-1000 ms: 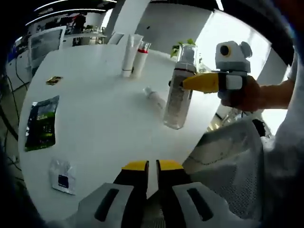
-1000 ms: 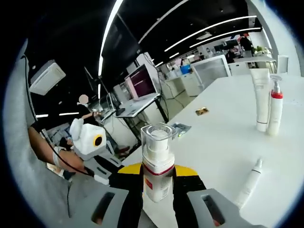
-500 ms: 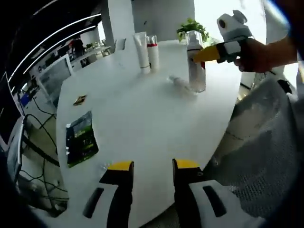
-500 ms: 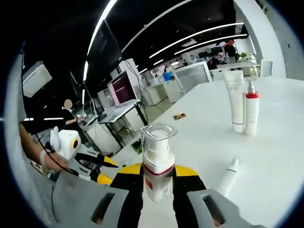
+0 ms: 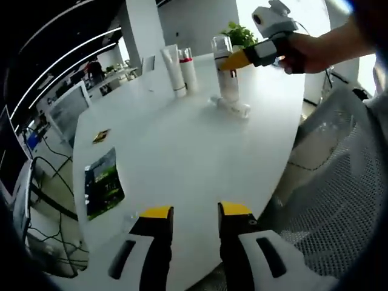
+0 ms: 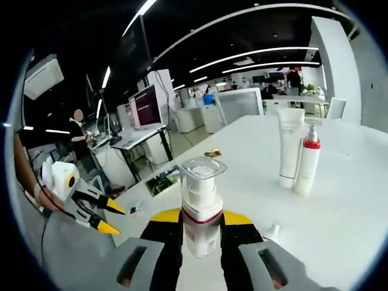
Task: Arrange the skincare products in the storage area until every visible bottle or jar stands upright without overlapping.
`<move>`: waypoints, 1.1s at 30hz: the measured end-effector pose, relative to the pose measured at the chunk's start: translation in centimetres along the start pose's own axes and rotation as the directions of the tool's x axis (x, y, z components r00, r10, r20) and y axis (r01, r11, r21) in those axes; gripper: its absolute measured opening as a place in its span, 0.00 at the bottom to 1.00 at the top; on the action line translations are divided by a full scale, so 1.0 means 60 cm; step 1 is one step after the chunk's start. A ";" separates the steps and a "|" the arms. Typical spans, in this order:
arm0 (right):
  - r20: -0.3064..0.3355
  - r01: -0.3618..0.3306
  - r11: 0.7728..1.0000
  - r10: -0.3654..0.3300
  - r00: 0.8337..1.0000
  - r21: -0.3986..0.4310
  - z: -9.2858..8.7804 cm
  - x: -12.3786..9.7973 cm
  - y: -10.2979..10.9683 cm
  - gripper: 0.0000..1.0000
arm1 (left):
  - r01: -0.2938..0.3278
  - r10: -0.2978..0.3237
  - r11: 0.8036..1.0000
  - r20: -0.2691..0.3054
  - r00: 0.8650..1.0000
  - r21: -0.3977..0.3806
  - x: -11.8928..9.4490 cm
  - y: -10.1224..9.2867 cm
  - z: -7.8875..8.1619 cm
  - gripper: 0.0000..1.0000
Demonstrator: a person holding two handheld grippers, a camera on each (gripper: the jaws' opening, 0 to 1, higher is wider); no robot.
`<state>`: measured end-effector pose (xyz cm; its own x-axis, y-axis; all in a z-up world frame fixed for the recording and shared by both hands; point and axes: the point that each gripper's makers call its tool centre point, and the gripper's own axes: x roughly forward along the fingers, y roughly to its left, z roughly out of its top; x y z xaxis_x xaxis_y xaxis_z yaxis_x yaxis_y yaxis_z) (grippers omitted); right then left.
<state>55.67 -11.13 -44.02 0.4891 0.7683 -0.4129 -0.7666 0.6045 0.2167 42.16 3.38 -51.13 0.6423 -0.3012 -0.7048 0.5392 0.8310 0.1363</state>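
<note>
My right gripper [image 6: 202,219] is shut on a tall bottle with a clear cap and red band [image 6: 201,203], held upright. In the left gripper view that bottle [image 5: 225,76] hangs over the far side of the white table [image 5: 182,145], with the right gripper [image 5: 228,62] on it. Just beyond stand a white tube [image 6: 289,145] and a red-collared pump bottle [image 6: 307,162], both upright and side by side. A small white bottle [image 5: 233,107] lies on its side below the held one. My left gripper [image 5: 196,212] is open with nothing in it at the near table edge.
A green packet [image 5: 103,182], a small gold item [image 5: 101,136] and a clear sachet [image 5: 130,215] lie on the table's left part. A mesh chair [image 5: 327,176] stands at the right edge. Desks and monitors [image 6: 148,109] fill the room behind. The left gripper [image 6: 109,218] shows open beside the table.
The right gripper has carried the clear-capped bottle farther across the table, closer to the tube and pump bottle. The left gripper went from shut to open and stays at the near edge.
</note>
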 end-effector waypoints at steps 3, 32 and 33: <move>-0.001 0.008 1.000 -0.008 1.000 -0.012 0.007 0.007 -0.012 0.17 | 0.013 -0.013 1.000 -0.014 1.000 -0.003 0.003 -0.005 -0.005 0.26; -0.023 0.068 0.990 -0.072 0.997 -0.124 0.065 0.073 -0.137 0.18 | 0.012 -0.010 1.000 -0.062 0.998 0.029 0.004 -0.007 -0.019 0.21; -0.025 0.071 0.990 -0.074 0.997 -0.126 0.065 0.074 -0.138 0.18 | 0.011 -0.009 1.000 -0.062 0.998 0.028 0.004 -0.007 -0.019 0.20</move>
<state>65.81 -11.92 -44.21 0.5341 0.7156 -0.4502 -0.7763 0.6260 0.0741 41.46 3.50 -52.18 0.6025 -0.2793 -0.7477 0.5611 0.8144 0.1479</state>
